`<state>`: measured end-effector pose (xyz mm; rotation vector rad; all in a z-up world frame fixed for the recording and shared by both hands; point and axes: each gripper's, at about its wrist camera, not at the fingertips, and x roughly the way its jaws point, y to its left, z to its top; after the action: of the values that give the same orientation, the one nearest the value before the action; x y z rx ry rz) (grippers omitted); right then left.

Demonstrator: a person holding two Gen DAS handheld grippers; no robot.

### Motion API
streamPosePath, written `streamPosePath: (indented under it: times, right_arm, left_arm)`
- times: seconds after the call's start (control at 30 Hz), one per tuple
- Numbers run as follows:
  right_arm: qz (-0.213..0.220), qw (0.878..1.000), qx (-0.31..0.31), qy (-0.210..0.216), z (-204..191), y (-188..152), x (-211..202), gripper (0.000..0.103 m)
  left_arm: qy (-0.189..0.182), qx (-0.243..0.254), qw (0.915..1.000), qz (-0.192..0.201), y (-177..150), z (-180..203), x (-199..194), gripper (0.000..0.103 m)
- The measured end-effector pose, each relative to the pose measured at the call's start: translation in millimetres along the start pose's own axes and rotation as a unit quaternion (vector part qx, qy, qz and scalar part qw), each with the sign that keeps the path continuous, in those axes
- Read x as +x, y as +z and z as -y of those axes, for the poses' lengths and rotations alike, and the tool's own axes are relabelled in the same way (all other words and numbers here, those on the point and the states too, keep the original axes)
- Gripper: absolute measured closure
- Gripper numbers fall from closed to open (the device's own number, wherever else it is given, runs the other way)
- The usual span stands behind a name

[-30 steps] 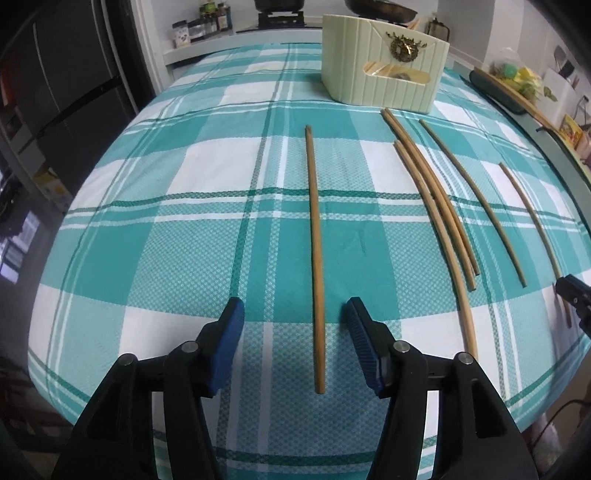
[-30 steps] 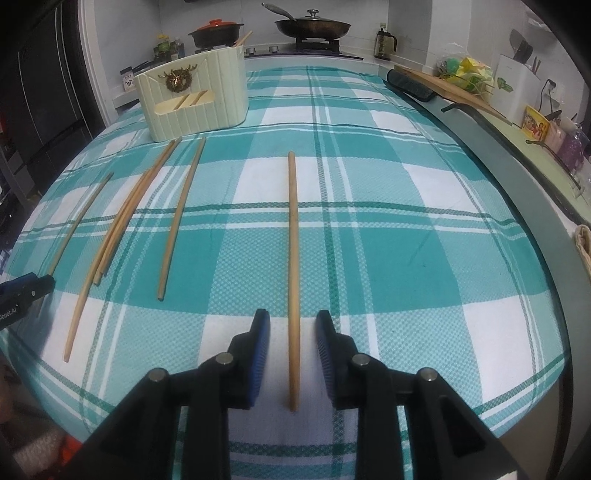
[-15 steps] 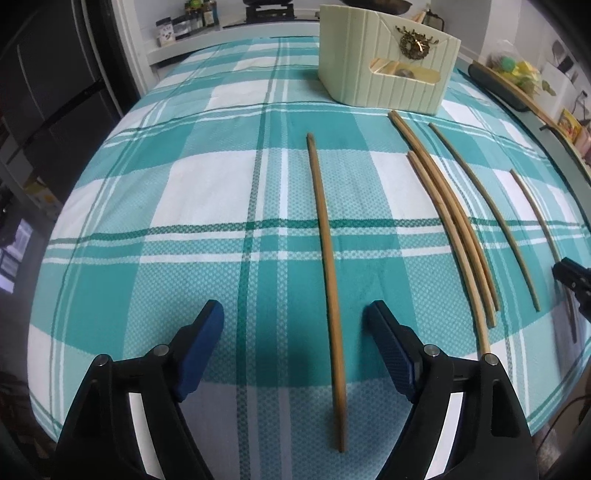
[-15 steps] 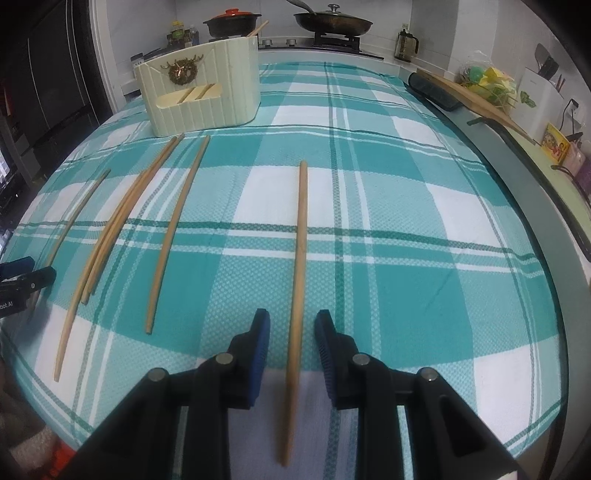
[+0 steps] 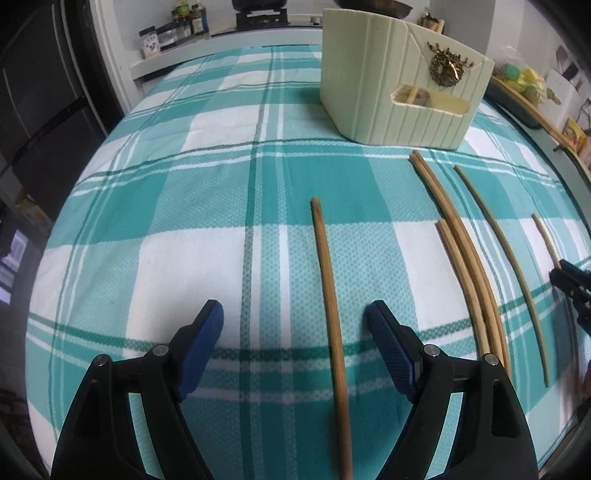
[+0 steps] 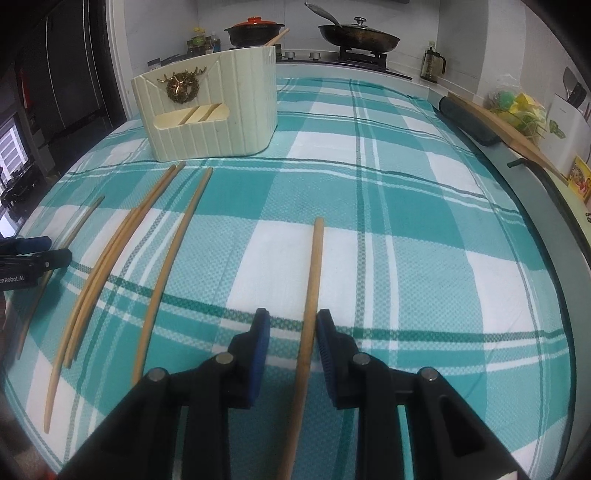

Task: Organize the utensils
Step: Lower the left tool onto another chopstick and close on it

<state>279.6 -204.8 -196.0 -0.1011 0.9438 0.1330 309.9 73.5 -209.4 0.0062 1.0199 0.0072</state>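
Observation:
Several wooden chopsticks lie on a teal plaid tablecloth in front of a cream ribbed holder (image 5: 388, 96) (image 6: 221, 110). My left gripper (image 5: 293, 314) stands wide open over the cloth. One chopstick (image 5: 328, 295) lies between its fingers, touching neither pad. My right gripper (image 6: 293, 319) is open only narrowly. A lighter chopstick (image 6: 314, 266) lies between its pads, close against the right one, with a gap on the left. Between the two grippers lie a close bunch of chopsticks (image 6: 122, 236) and a single one (image 6: 177, 243). Each gripper shows at the edge of the other's view.
Behind the holder is a stove with a frying pan (image 6: 358, 35) and a red-lidded pot (image 6: 255, 31). Jars (image 5: 170, 33) stand at the back left. A wooden board (image 6: 506, 129) and a dark roll lie along the table's right edge.
Both grippers have slid forward along their chopsticks toward the holder, so the near ends now run under the fingers. The left jaws have spread wider. The right jaws are unchanged.

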Motion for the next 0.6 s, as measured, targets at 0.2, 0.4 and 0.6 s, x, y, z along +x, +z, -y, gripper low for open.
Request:
streamPosePath:
  times: [0.2,0.4,0.6]
  right_arm:
    - [0.02,1.0,0.002,0.002,2,7,8,0.076]
    - [0.021,1.0,0.0,0.003,3,14,13,0.076]
    - [0.021,1.0,0.0,0.005,4,24,20,0.076]
  left_arm:
    - [0.01,-0.007,0.9994,0.033,9,-3,8,0.022]
    - [0.009,-0.008,0.999,0.042,17,-5,14,0.022]
    - [0.009,-0.007,0.9989,0.044,26,-4,20,0.022]
